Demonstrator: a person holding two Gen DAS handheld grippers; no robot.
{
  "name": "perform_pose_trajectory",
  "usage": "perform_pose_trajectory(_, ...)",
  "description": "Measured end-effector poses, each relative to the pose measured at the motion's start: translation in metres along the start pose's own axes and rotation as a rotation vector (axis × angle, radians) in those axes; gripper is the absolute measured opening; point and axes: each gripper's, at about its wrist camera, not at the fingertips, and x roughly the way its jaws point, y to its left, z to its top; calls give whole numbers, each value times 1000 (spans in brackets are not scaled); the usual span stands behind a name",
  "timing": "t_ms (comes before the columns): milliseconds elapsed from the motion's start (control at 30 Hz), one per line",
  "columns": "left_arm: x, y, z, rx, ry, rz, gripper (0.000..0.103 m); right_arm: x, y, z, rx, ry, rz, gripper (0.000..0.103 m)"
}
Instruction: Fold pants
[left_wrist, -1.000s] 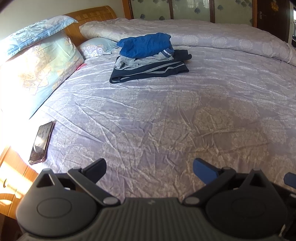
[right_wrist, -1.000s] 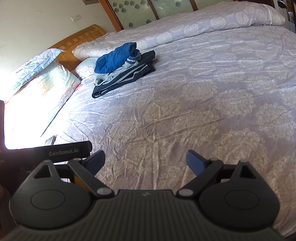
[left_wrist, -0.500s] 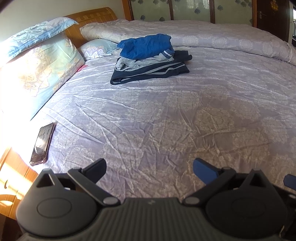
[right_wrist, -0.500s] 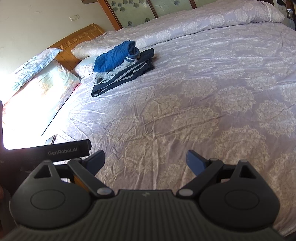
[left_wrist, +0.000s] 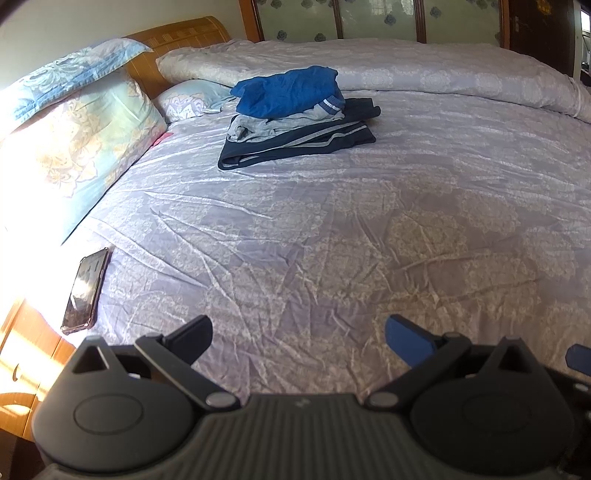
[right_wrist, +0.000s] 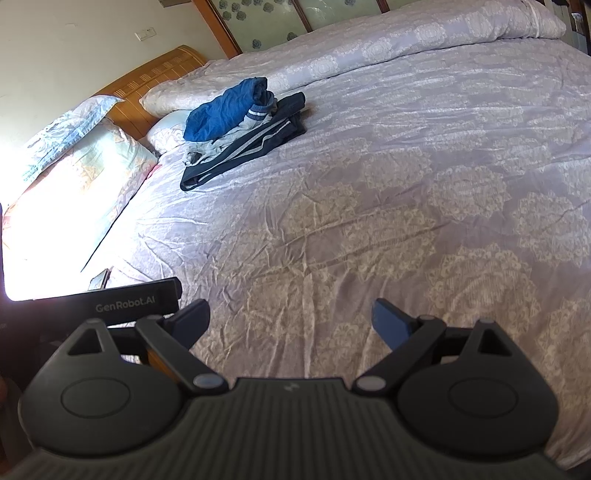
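Note:
A stack of folded clothes lies far back on the lilac bed: navy pants with white stripes (left_wrist: 295, 147) at the bottom, a grey garment (left_wrist: 266, 125) in the middle, a bright blue one (left_wrist: 288, 90) on top. The stack also shows in the right wrist view (right_wrist: 240, 125). My left gripper (left_wrist: 298, 334) is open and empty, low over the near part of the bed. My right gripper (right_wrist: 291, 319) is open and empty too, beside the left one, whose black body (right_wrist: 125, 304) shows at its left.
A phone (left_wrist: 85, 290) lies at the bed's near left edge, above a wooden nightstand (left_wrist: 22, 354). Pillows (left_wrist: 74, 147) lean on the wooden headboard (left_wrist: 177, 40) at left. A rolled quilt (left_wrist: 443, 74) runs along the far side.
Both views have tilted or shifted slightly, so the clothes stack sits a little lower in frame. Both grippers stay open and empty.

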Motion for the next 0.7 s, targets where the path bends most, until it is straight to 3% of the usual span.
perform_pose_trajectory(700, 1, -9, -2, 46, 17, -58, 103, 0, -1, 0, 5, 5, -1, 96)
